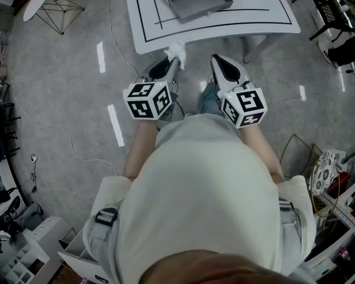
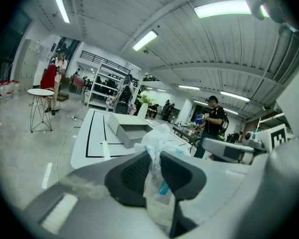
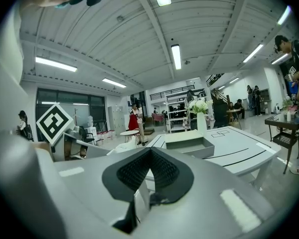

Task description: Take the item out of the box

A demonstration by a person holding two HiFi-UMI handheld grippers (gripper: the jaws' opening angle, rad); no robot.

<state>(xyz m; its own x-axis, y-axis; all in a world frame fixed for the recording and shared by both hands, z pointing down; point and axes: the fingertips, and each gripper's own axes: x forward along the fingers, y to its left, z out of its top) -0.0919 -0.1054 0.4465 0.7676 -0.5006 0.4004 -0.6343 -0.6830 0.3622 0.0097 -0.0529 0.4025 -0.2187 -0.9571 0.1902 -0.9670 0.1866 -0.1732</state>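
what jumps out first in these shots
The left gripper pinches a crinkled clear bag by the near edge of the white table. Further back on that table sits an open grey box. The right gripper, beside the left, is shut on nothing.

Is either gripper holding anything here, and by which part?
The left gripper pinches a crinkled clear plastic packet by one end; the right gripper is shut, empty.

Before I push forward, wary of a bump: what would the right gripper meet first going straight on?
The right gripper would probably meet the near edge of the white table first, before the grey box; depth is unclear.
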